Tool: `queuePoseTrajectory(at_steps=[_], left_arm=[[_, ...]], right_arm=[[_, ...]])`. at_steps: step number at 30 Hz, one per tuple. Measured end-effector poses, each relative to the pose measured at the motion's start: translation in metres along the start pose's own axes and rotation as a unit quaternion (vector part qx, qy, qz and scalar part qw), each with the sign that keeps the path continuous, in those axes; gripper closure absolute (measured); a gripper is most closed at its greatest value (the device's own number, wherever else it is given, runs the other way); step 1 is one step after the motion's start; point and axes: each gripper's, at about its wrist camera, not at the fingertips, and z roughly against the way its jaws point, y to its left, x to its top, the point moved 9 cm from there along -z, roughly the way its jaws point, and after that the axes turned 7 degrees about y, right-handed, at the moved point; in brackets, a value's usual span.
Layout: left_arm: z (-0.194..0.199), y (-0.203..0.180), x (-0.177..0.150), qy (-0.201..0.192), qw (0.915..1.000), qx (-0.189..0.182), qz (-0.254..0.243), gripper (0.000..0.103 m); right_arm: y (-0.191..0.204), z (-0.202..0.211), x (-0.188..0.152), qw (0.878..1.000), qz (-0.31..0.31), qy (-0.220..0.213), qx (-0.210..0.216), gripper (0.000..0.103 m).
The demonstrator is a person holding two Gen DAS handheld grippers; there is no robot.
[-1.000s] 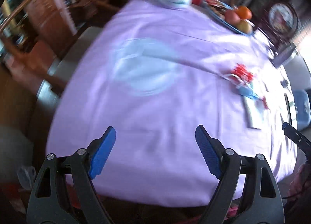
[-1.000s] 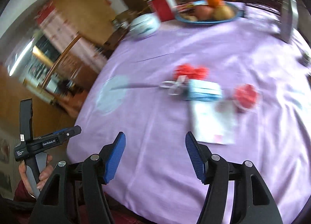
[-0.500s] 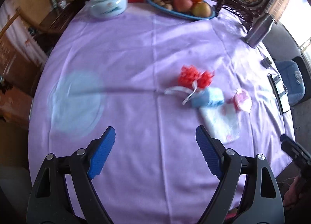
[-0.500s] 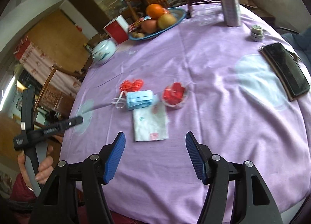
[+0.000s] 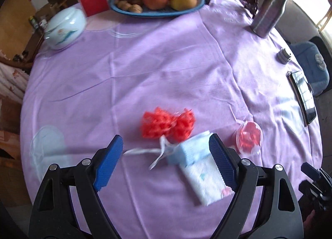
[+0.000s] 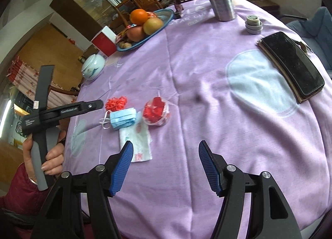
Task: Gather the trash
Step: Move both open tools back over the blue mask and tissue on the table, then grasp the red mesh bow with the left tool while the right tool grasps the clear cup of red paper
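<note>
Gaping empty, both claws point(image 5: 164, 156) point(image 6: 164, 162) overlook one mask point(image 5: 189, 151), one napkin point(image 5: 207, 178), one cup point(image 5: 249, 139).

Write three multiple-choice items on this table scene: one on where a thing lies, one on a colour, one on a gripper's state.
1. Where does the blue face mask lie?
A. in the fruit plate
B. partly over the white tissue packet, beside the red mesh
C. on the phone

2. What colour is the tablecloth?
A. green
B. lilac
C. yellow

3. How does the right gripper stand?
A. open, nothing between its fingers
B. shut on the mask
C. shut on the cup of red scraps

Answers: 1 B, the mask's edge overlaps the packet's far end; 2 B, the whole cloth is pale purple; 3 A, its blue pads stand apart above bare cloth.
</note>
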Motion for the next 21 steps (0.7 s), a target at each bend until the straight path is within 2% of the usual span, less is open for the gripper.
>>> queuePoseTrajectory(at_steps=[9,12,14,17,21], left_arm=[[-0.051,0.001,0.016,0.036,0.9993,0.012,0.006,0.02],[-0.052,0.005,0.018,0.03,0.9994,0.011,0.01,0.023],[-0.05,0.006,0.018,0.023,0.9997,0.009,0.008,0.037],[-0.047,0.006,0.017,0.023,0.9997,-0.004,0.011,0.049],[-0.035,0.015,0.014,0.011,0.9995,-0.012,0.026,0.051]], right_arm=[[-0.023,-0.004,0.002,1.0,-0.021,0.014,-0.007,0.038],[-0.024,-0.008,0.005,1.0,-0.021,0.019,-0.006,0.038],[-0.022,-0.011,0.008,1.0,-0.018,0.021,-0.004,0.038],[-0.014,-0.018,0.012,1.0,-0.007,0.026,0.0,0.038],[-0.005,-0.025,0.018,0.999,0.007,0.032,0.003,0.038]])
